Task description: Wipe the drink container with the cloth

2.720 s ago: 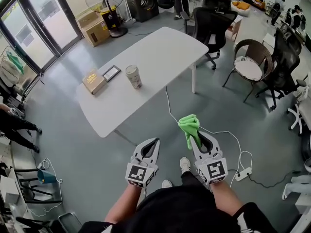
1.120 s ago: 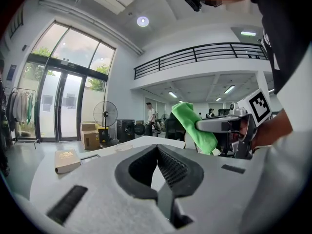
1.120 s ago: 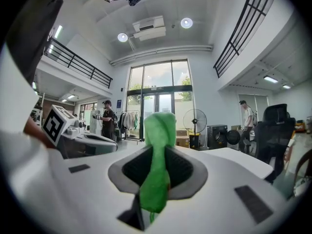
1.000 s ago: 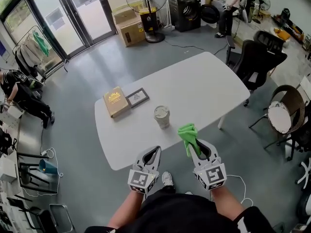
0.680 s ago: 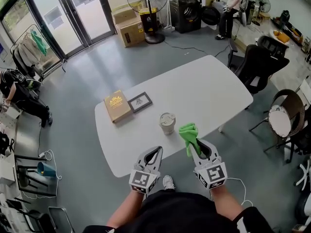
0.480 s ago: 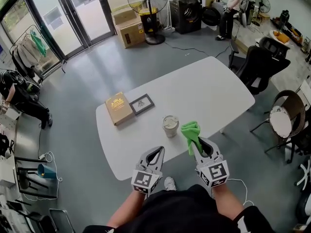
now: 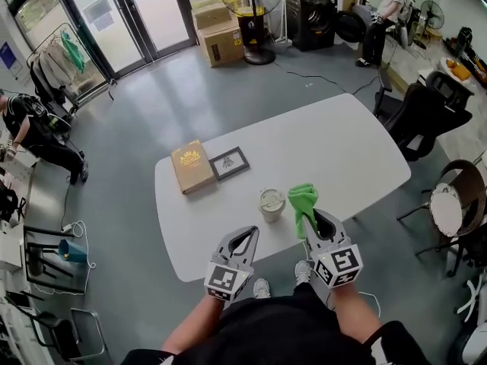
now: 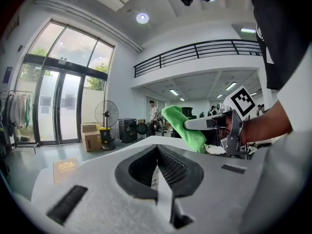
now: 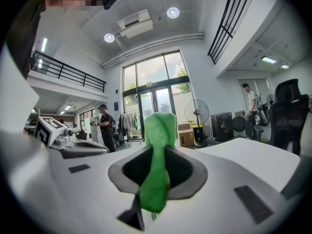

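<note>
The right gripper has its jaws closed on the green cloth. The cloth is pinched between them, with a bunched end standing out past the tips and a short tail hanging back inside the jaw opening. The left gripper has its jaws brought together at the tips and holds nothing.

In the head view, the cloth shows just to the right of the drink container; whether they touch cannot be told. The container is a pale lidded cup standing upright on the white worktop, close to its near edge. The left gripper is held on the near side of the container, a little to its left and apart from it. Beyond the container to the left, a tan book lies flat with a small picture frame just beside it.
</note>
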### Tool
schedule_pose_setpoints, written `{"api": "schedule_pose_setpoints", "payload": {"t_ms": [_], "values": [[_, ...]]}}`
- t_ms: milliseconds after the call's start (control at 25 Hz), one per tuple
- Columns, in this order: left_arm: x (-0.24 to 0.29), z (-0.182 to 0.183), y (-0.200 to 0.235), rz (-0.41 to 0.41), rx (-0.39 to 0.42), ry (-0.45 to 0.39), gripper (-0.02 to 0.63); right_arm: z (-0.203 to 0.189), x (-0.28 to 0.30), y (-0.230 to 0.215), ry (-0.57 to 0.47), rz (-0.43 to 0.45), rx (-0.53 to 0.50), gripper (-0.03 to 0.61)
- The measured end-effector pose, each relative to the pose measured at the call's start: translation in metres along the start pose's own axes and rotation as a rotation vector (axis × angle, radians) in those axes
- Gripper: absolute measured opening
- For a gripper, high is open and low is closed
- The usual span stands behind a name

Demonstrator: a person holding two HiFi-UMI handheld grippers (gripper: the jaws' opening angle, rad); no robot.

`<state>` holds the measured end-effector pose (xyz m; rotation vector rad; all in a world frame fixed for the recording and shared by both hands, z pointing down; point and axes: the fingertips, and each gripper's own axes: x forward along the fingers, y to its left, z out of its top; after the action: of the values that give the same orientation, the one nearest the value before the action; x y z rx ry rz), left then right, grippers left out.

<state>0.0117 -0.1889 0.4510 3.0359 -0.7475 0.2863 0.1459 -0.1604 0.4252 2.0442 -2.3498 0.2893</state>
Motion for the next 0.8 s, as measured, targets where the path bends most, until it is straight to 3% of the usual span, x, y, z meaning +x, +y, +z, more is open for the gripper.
{"api": "schedule_pose_setpoints", "payload": {"t_ms": [440,800], "values": [[0.032,-0.010,0.017,0.155,-0.027,0.064,0.009,-0.011,0.049,-0.033,0.105,0.182,0.024,0.084],[0.042,-0.030,0.022,0.251,-0.055,0.121,0.009,-0.045,0.080,-0.043,0.227,0.290,0.101,0.084]]}}
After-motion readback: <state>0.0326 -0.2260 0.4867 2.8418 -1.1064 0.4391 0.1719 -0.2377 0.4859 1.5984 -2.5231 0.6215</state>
